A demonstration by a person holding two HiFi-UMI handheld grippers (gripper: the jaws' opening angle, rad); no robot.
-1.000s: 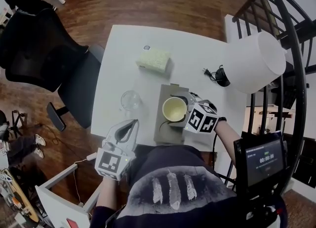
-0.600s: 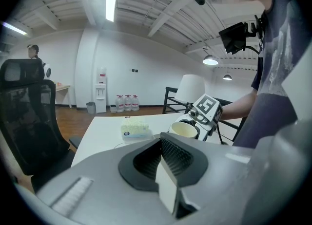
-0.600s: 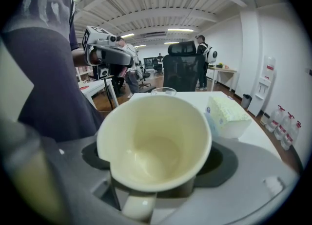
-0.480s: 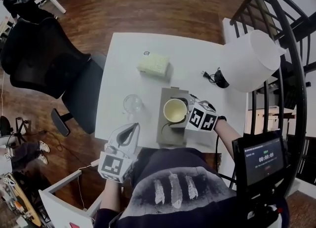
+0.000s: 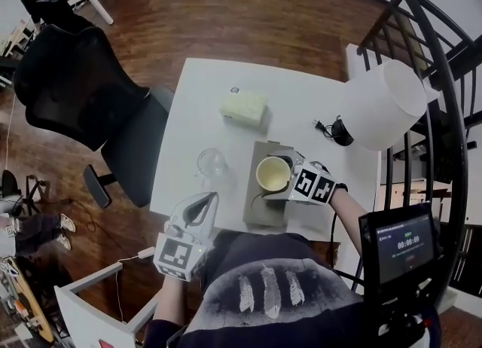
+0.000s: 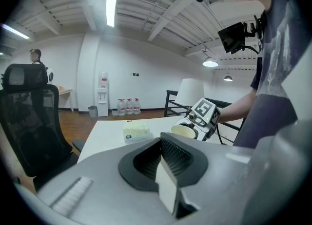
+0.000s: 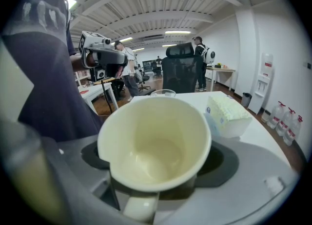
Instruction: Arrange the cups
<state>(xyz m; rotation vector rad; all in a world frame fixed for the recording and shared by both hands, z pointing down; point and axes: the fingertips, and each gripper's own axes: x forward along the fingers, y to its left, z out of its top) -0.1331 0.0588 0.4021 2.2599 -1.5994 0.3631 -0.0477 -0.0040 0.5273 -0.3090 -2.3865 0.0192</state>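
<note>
My right gripper (image 5: pixel 288 181) is shut on a cream cup (image 5: pixel 273 174), one jaw on each side of it, its handle toward the gripper's camera. The empty cup (image 7: pixel 153 143) fills the right gripper view, mouth up. It is over the far part of a grey mat (image 5: pixel 263 207); I cannot tell whether it touches the mat. A clear glass cup (image 5: pixel 212 163) stands on the white table (image 5: pixel 301 105) left of the mat, also seen behind the cream cup's rim as the glass (image 7: pixel 163 93). My left gripper (image 5: pixel 205 202) is shut and empty, at the table's near left edge.
A pale green tissue pack (image 5: pixel 243 107) lies beyond the cups. A white lamp shade (image 5: pixel 384 102) and a black plug and cord (image 5: pixel 331 129) are at the far right. A black office chair (image 5: pixel 90 105) stands left of the table, a black railing (image 5: pixel 444 75) right.
The head camera has tipped, so the whole scene sits a little lower and to the right in view. Both grippers and both cups keep their places on the table.
</note>
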